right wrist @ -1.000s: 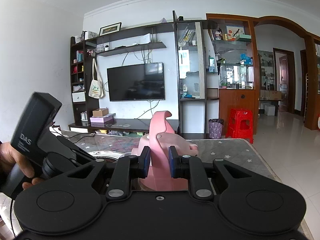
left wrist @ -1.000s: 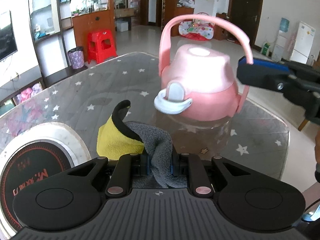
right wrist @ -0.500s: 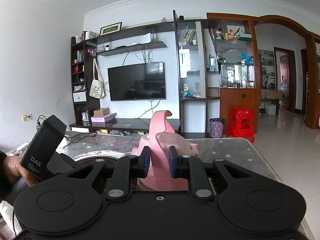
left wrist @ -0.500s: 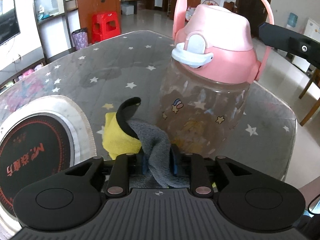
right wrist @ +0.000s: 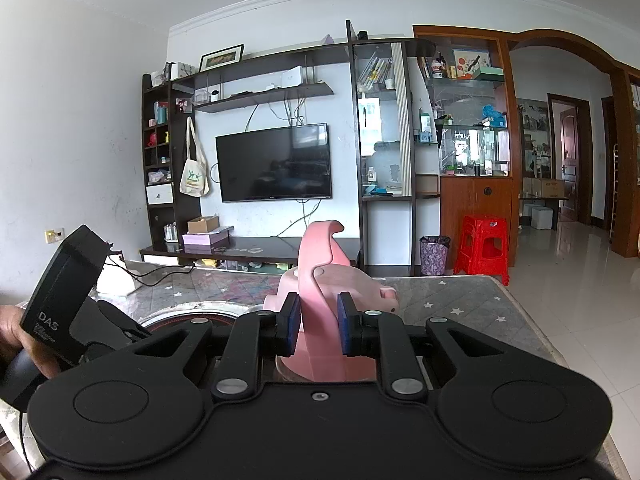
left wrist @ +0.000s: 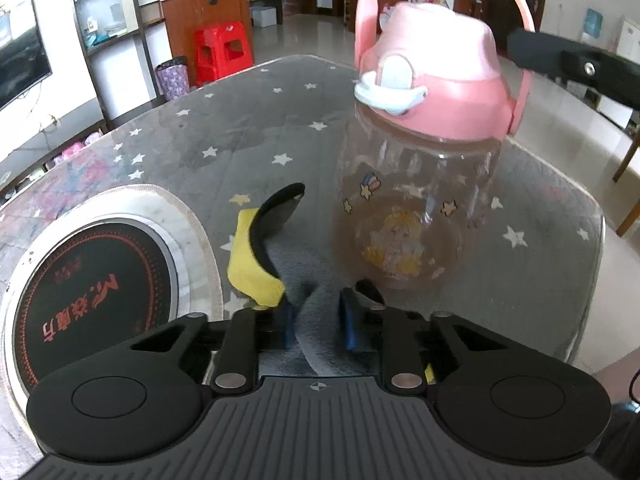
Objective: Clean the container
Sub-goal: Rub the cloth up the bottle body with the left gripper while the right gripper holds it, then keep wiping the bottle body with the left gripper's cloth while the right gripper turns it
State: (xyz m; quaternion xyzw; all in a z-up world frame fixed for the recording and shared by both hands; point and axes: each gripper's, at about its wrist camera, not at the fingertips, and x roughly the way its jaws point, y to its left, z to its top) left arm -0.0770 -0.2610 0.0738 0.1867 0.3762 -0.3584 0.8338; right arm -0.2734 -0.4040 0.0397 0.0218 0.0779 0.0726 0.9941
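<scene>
From the left wrist view, the left gripper [left wrist: 316, 322] angles down at the table [left wrist: 224, 128], whose grey star-patterned cover lies under glass. Its blue pads [left wrist: 285, 326] pinch a grey cleaning cloth [left wrist: 316, 300] with a yellow side and black trim; the cloth bunches between the fingers and spills forward onto the table. Just ahead and to the right stands the water bottle [left wrist: 416, 216], a clear, brown-tinted body printed with a cartoon girl and stars, topped by a pink lid [left wrist: 440, 76] with a white flip spout and a pink carry handle [left wrist: 368, 12] arching over it. The cloth's front fold lies close beside the bottle's base; whether they touch cannot be told. A round induction cooker [left wrist: 92, 276] sits at the left. The right gripper [left wrist: 560, 62] reaches in at the handle's right side.

From the right wrist view, the right gripper [right wrist: 318, 322] points nearly level, its pads clamped on the pink carry handle [right wrist: 320, 280] above the lid [right wrist: 352, 284]. The left gripper's body [right wrist: 68, 308] shows at the left, held by a hand [right wrist: 12, 332].
</scene>
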